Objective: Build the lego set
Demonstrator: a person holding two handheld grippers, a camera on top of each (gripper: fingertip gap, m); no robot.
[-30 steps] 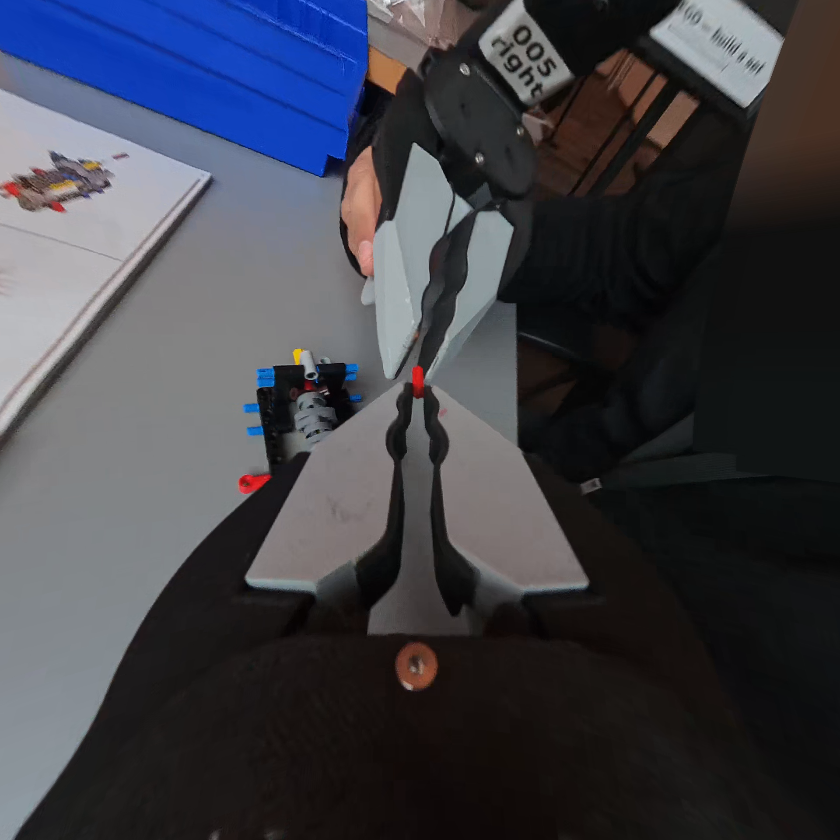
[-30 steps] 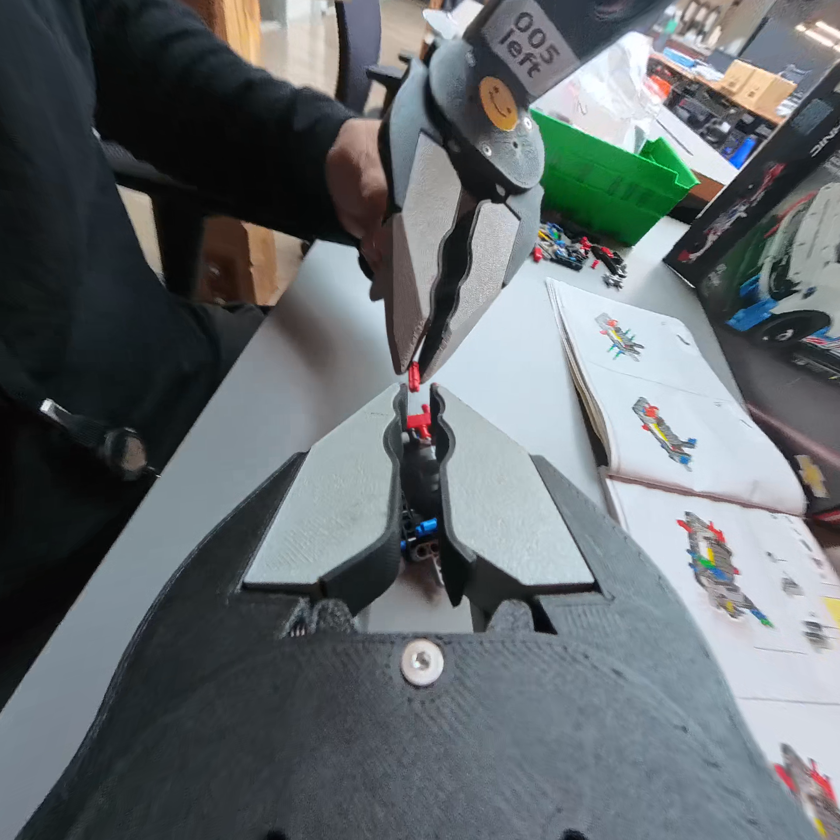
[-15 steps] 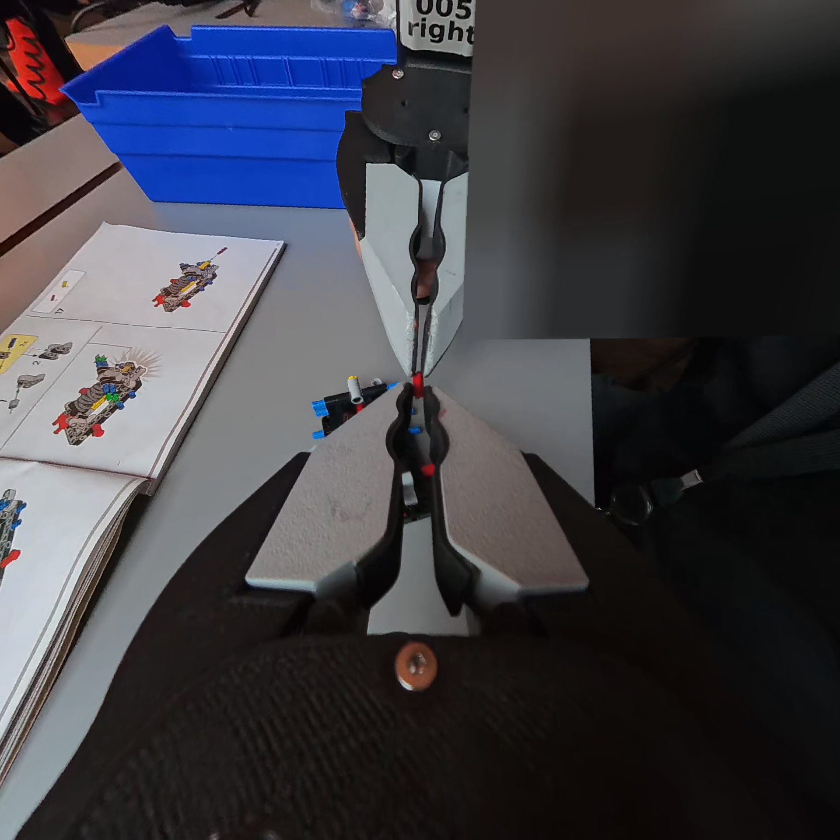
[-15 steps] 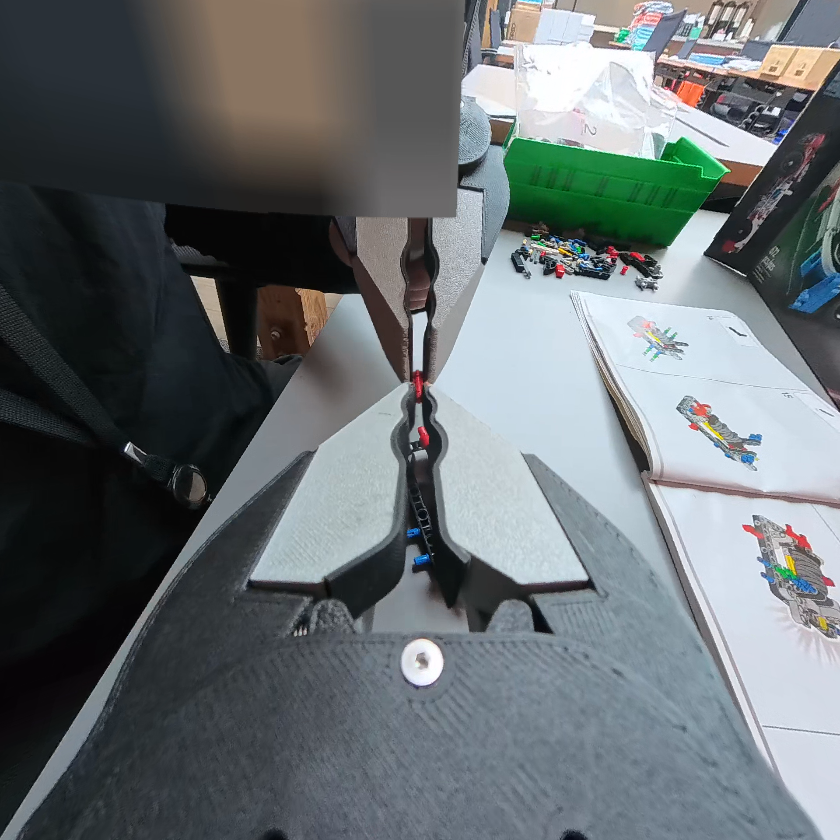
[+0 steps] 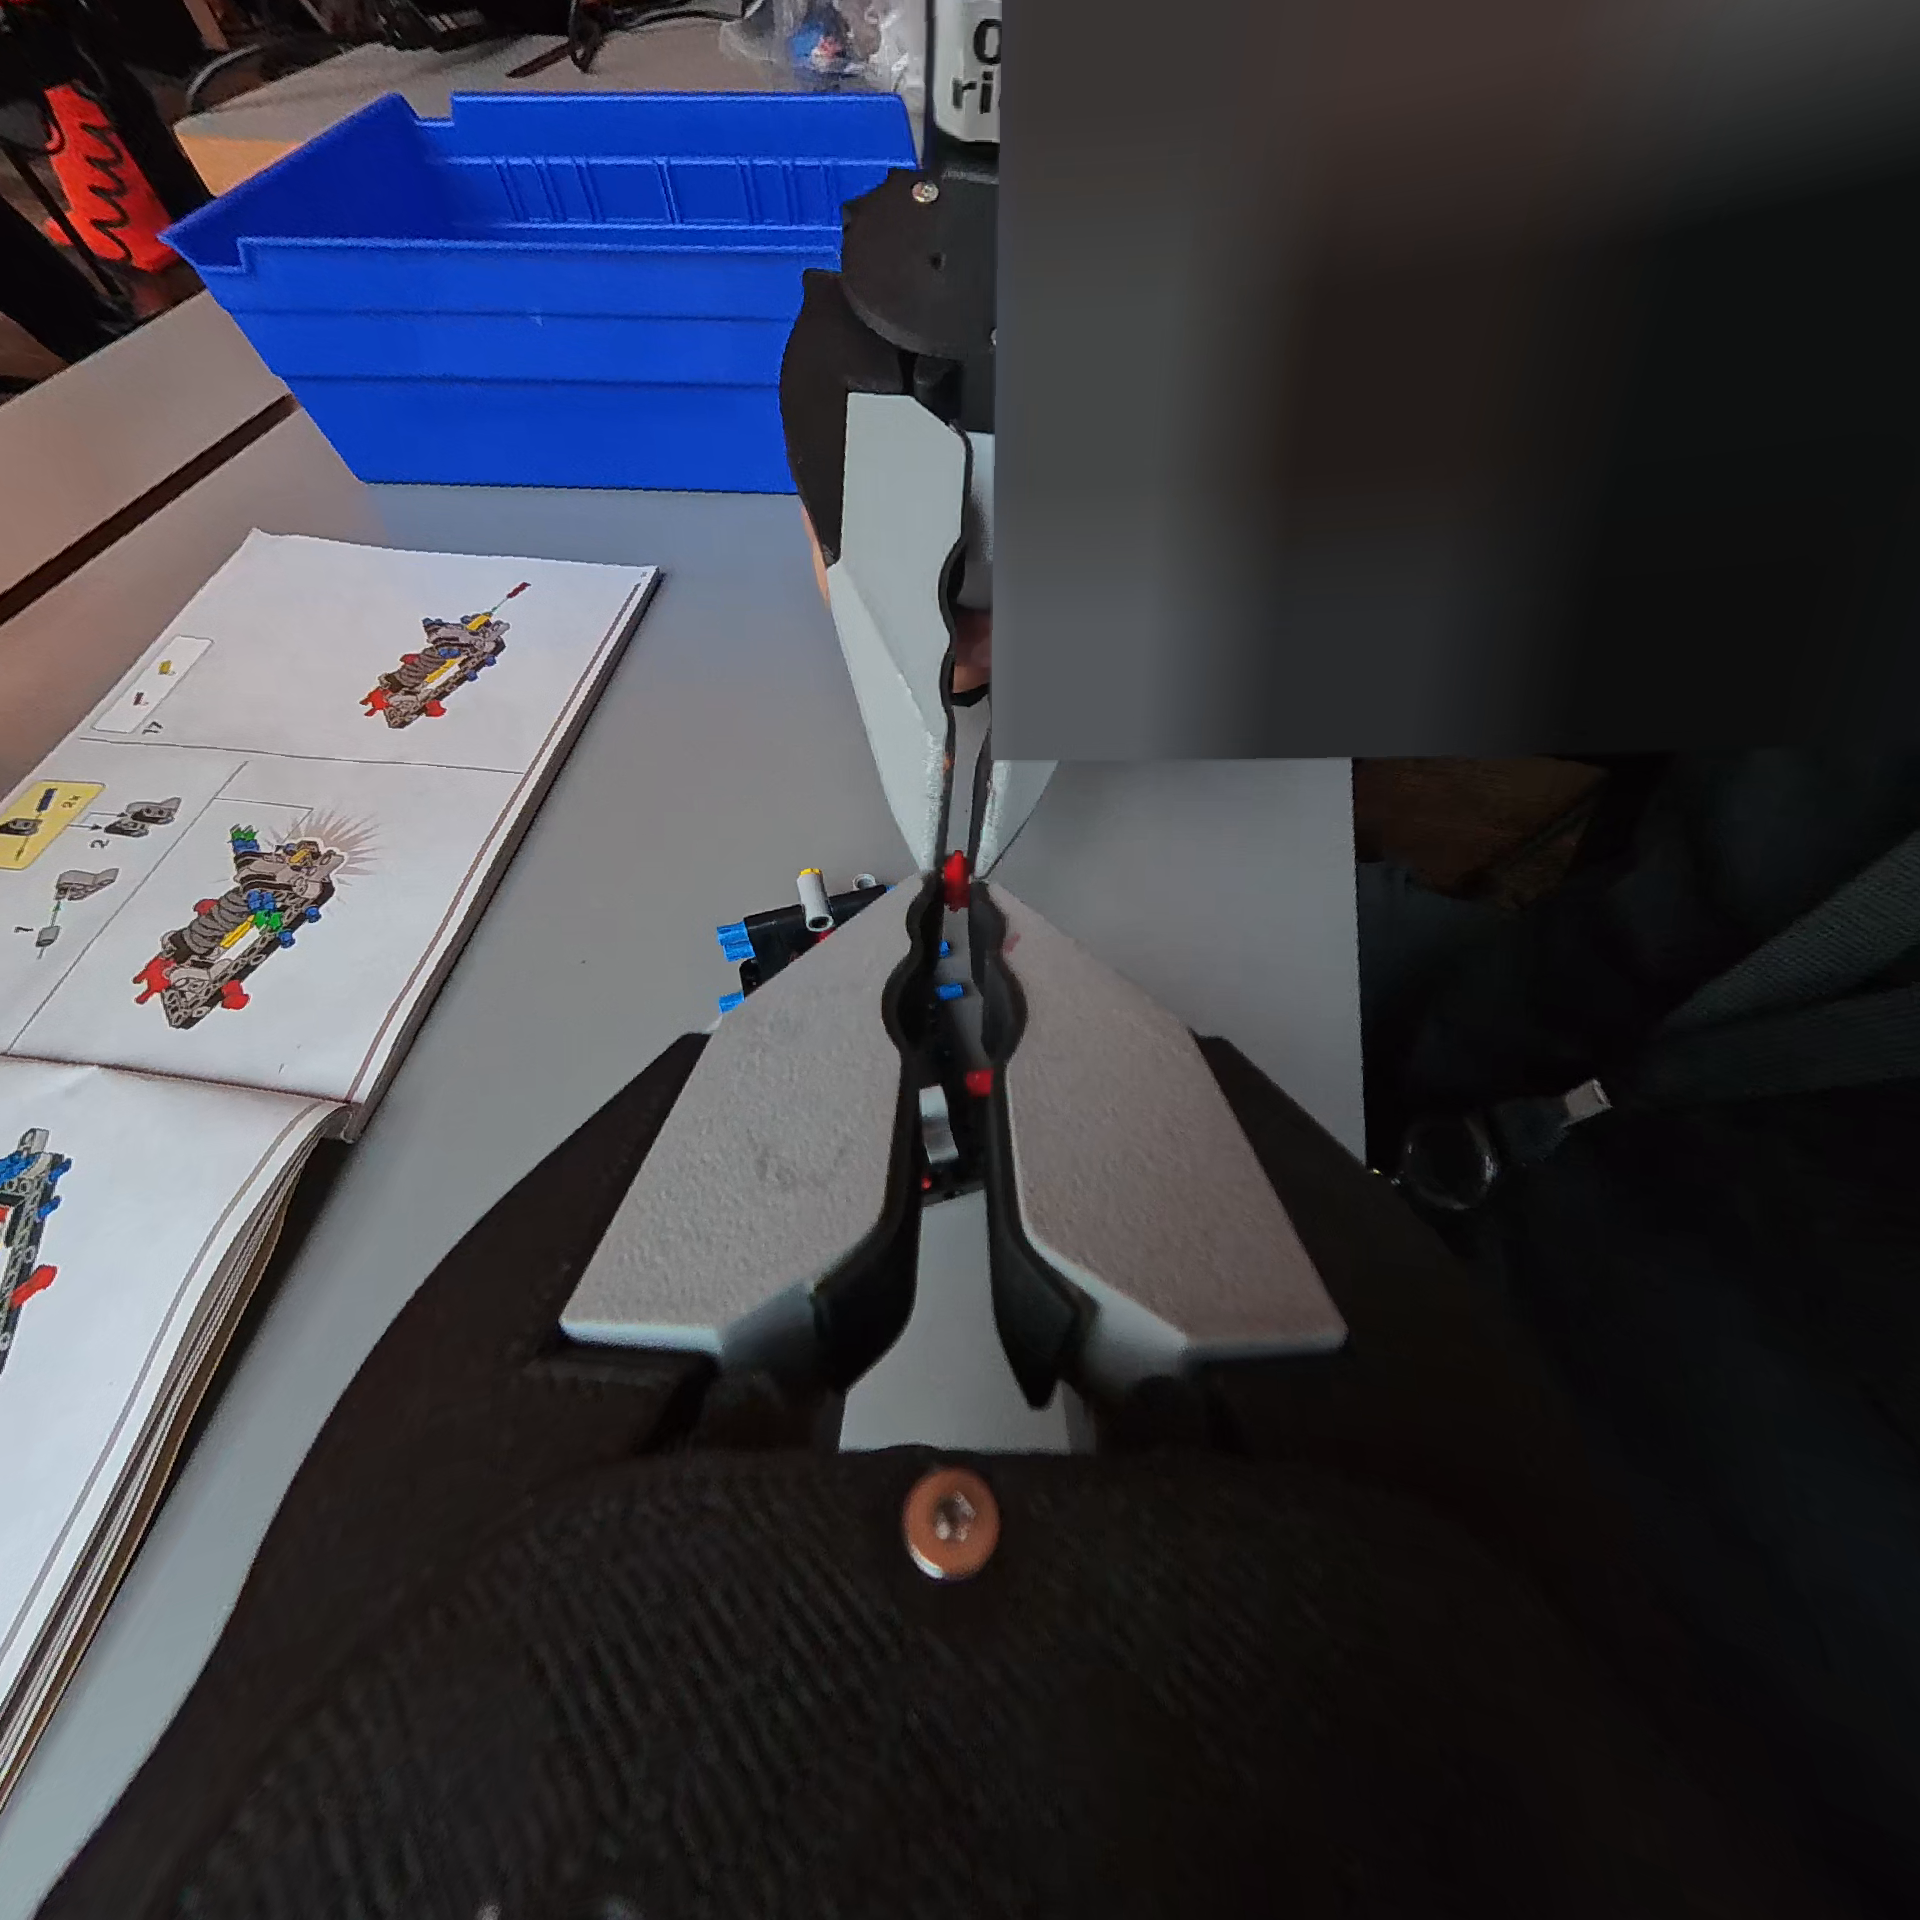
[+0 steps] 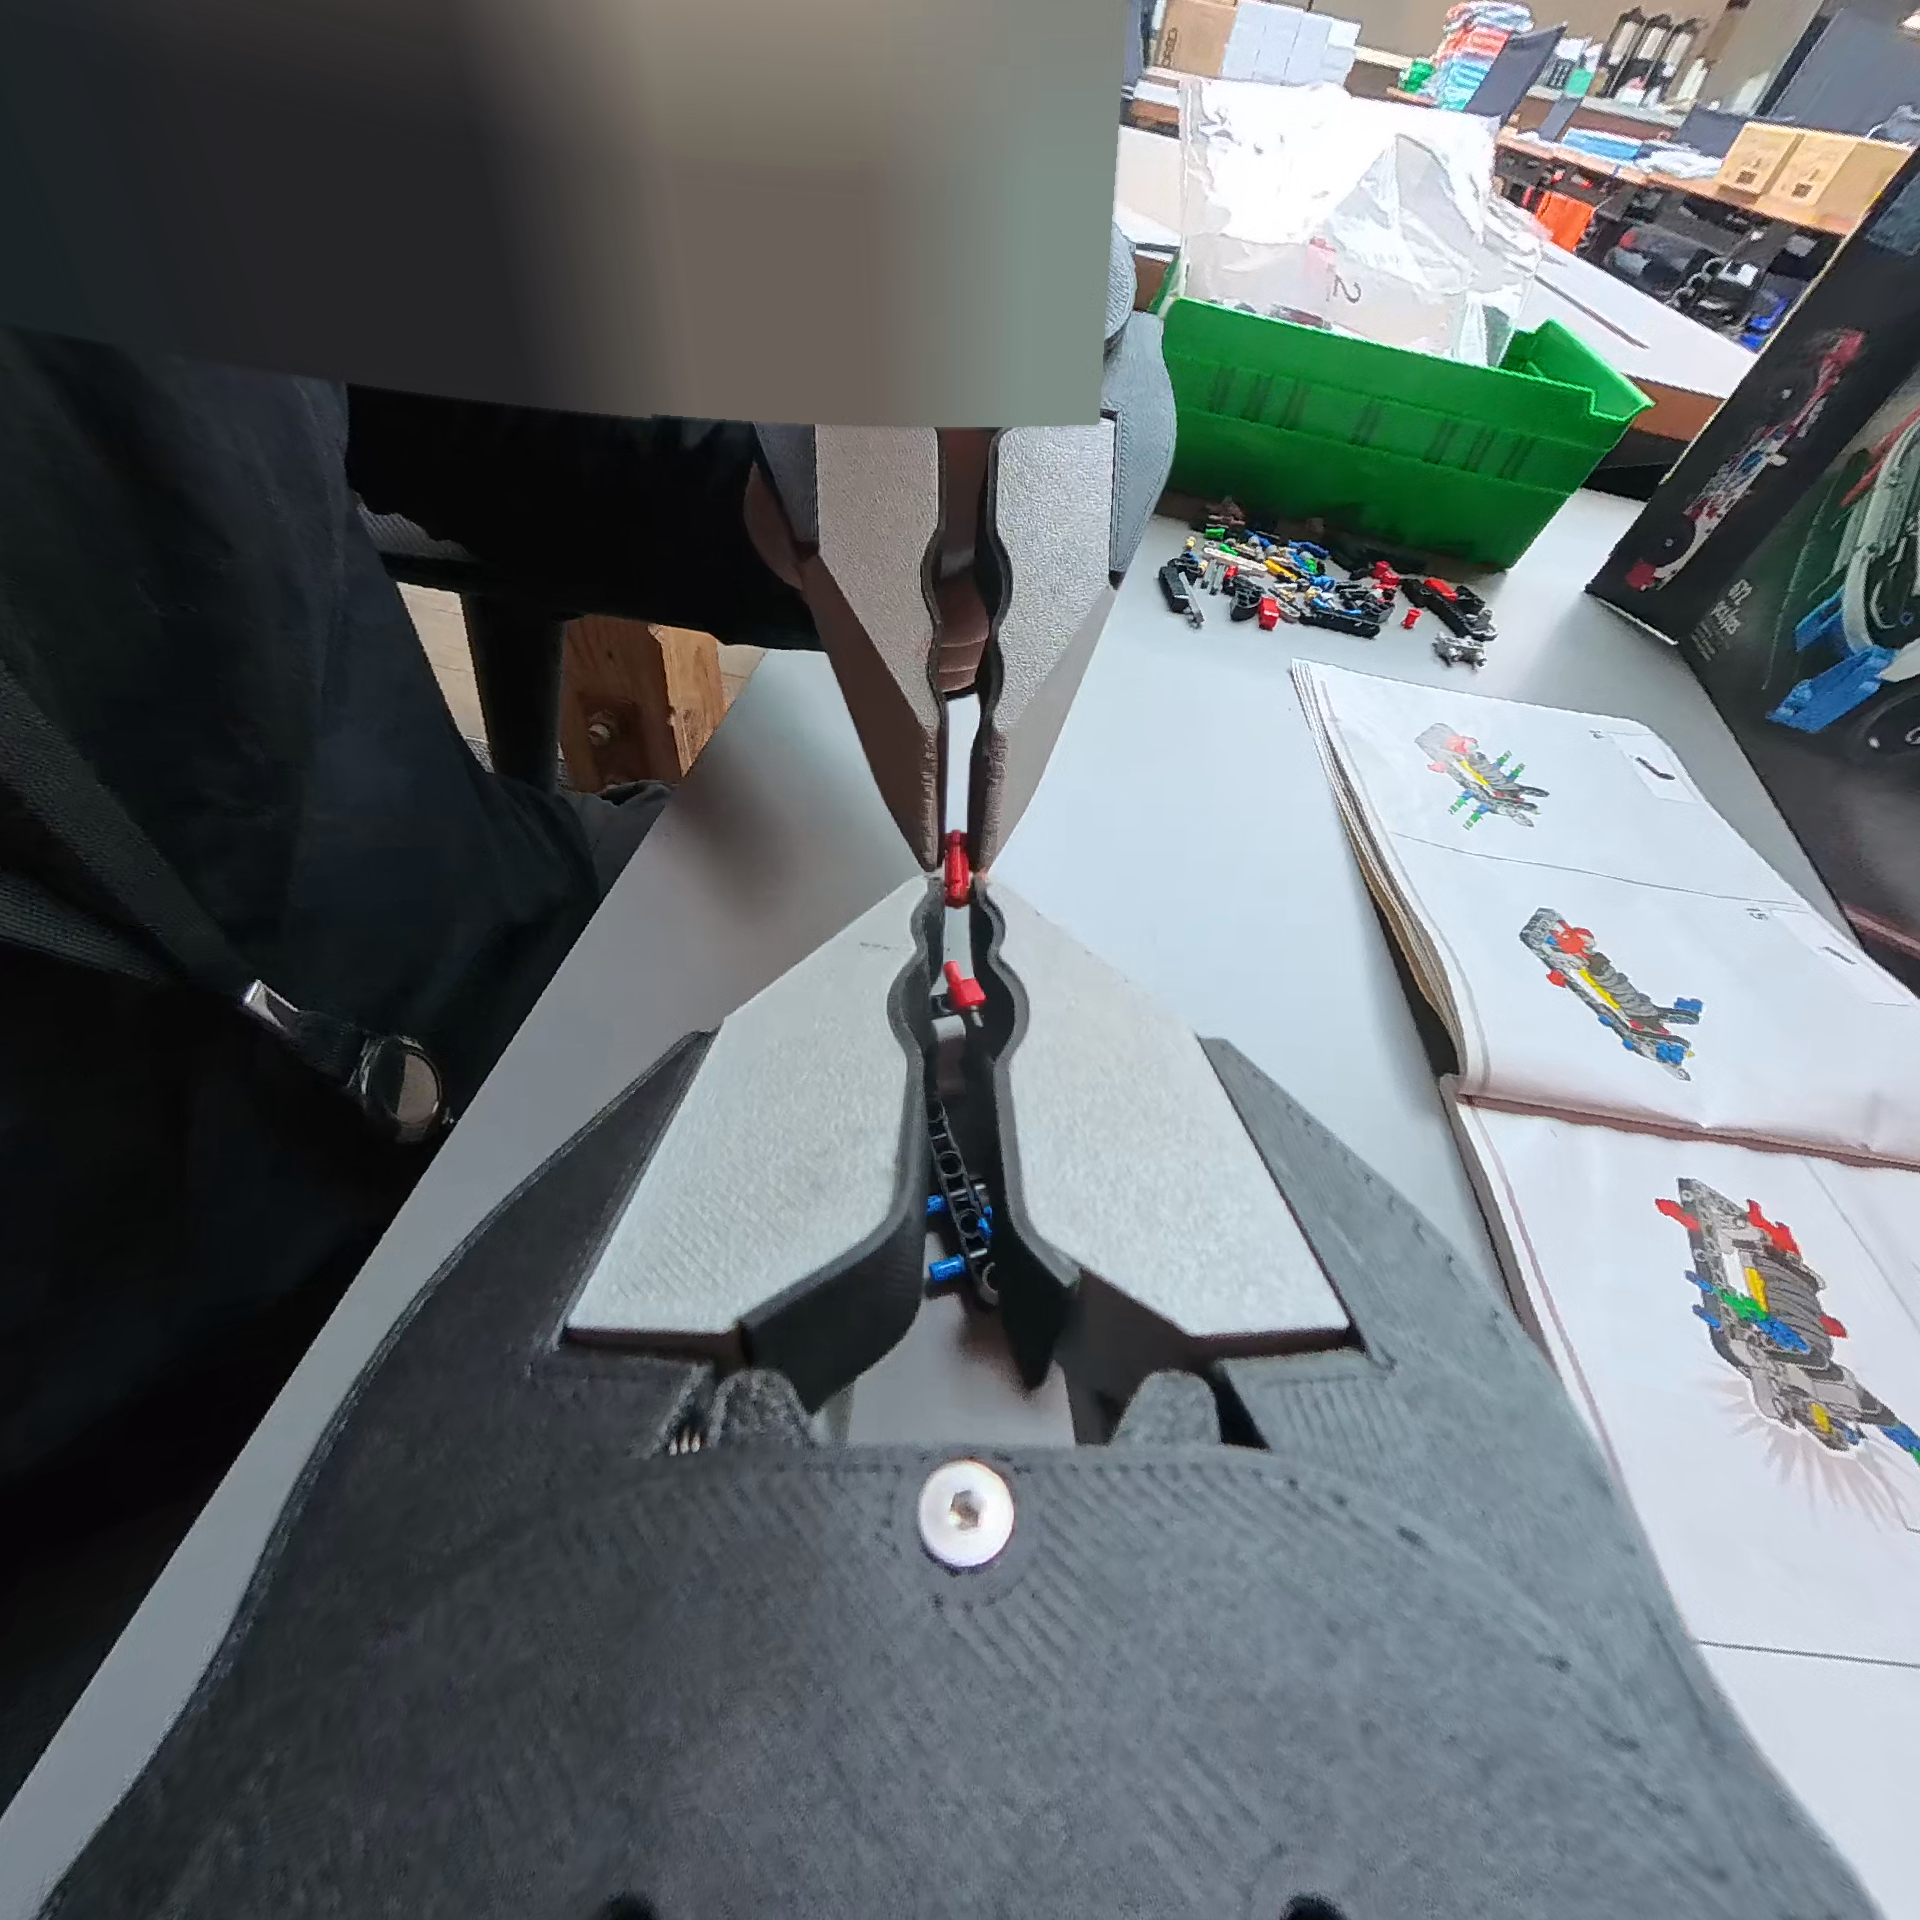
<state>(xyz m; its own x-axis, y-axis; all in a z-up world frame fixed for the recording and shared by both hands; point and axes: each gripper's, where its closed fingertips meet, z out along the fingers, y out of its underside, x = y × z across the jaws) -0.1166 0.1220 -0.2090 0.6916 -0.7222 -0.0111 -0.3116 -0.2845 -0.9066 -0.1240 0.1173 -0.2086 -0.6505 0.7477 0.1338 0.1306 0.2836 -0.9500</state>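
Tip to tip above the grey bench [image 5: 644, 831]: the left hand-held gripper [image 5: 954, 891] and the right hand-held gripper [image 6: 956, 885] both pinch one small red pin [image 6: 955, 858], jaws nearly closed on it. Directly beneath the pin sits the black lego assembly [image 5: 800, 925] with blue pegs, partly hidden by the fingers. Beside the assembly, the open instruction booklet [image 6: 1621, 935]. Beyond the booklet, a blue bin [image 5: 540, 312], contents unseen, and a green bin [image 6: 1371, 436] holding a clear plastic bag [image 6: 1351, 218], loose lego pieces [image 6: 1320, 592] piled before it.
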